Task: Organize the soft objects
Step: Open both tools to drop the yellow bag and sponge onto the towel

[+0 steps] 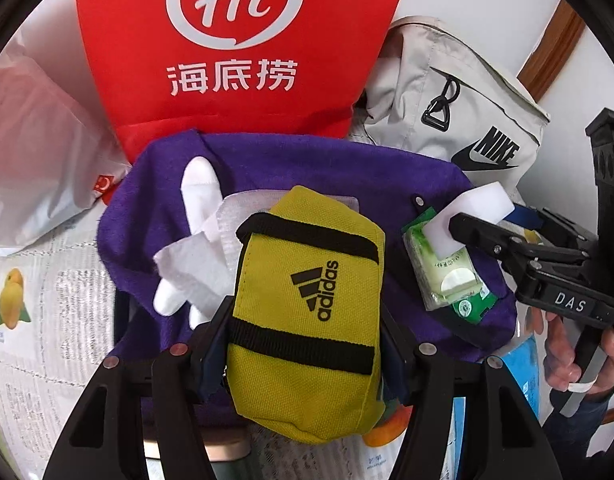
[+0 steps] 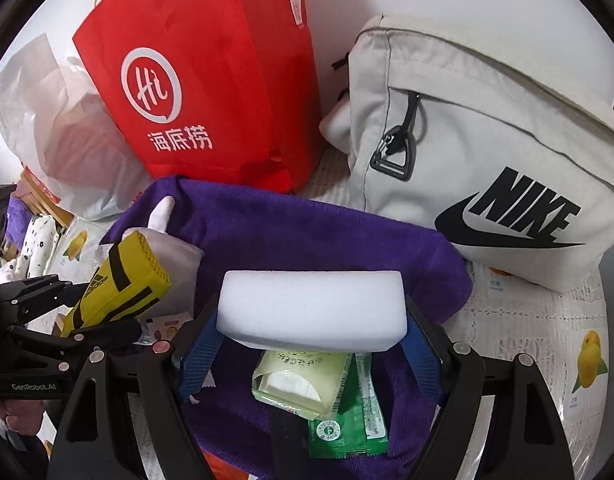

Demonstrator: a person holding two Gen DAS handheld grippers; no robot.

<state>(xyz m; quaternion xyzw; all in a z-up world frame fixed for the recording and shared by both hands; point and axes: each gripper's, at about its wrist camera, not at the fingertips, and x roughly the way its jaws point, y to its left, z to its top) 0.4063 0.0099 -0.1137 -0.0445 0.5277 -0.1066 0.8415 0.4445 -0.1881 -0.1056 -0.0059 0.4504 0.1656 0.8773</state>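
Left wrist view: your left gripper (image 1: 307, 320) grips the yellow pouch (image 1: 307, 316), your right gripper (image 2: 313, 336) the white sponge (image 2: 313, 310), both above the purple towel (image 1: 327, 168); neither looks placed yet.

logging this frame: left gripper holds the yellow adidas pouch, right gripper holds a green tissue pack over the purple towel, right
Not quite. The right gripper is shut on the white sponge, not the tissue pack, which lies on the purple towel beneath it, as the right wrist view shows. The left gripper does hold the yellow pouch.
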